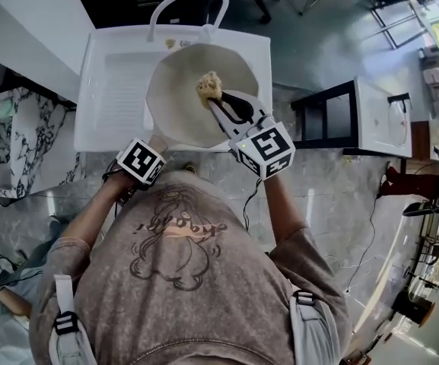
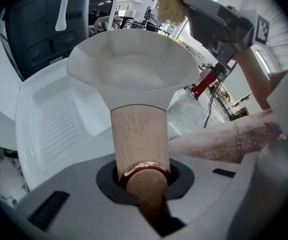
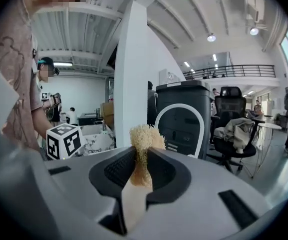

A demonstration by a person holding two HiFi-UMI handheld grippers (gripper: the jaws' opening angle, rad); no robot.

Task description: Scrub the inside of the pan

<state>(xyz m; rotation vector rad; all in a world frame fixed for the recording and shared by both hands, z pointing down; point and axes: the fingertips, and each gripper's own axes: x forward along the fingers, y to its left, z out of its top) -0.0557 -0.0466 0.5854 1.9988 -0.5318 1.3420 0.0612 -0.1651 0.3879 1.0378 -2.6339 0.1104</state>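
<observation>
A white pan [image 1: 196, 90] with a faceted rim is held above the white sink [image 1: 109, 90]. Its wooden handle [image 2: 136, 139] with a copper ring runs between the jaws of my left gripper [image 2: 144, 184], which is shut on it. The pan's pale inside [image 2: 134, 69] faces up. My right gripper [image 1: 221, 101] is shut on a tan fibrous scrubber [image 1: 209, 87], which hangs above the pan's inside. In the right gripper view the scrubber [image 3: 144, 139] sticks up between the pads, raised clear of the pan. The right gripper [image 2: 193, 6] with the scrubber [image 2: 171, 1] shows above the pan's far rim.
The sink has a ribbed drainboard [image 1: 124, 90] at left and a white arched faucet [image 1: 189, 2] at the back. A marbled counter [image 1: 21, 139] lies left. A black-framed white table [image 1: 364, 116] stands to the right. A person [image 3: 44, 84] stands behind.
</observation>
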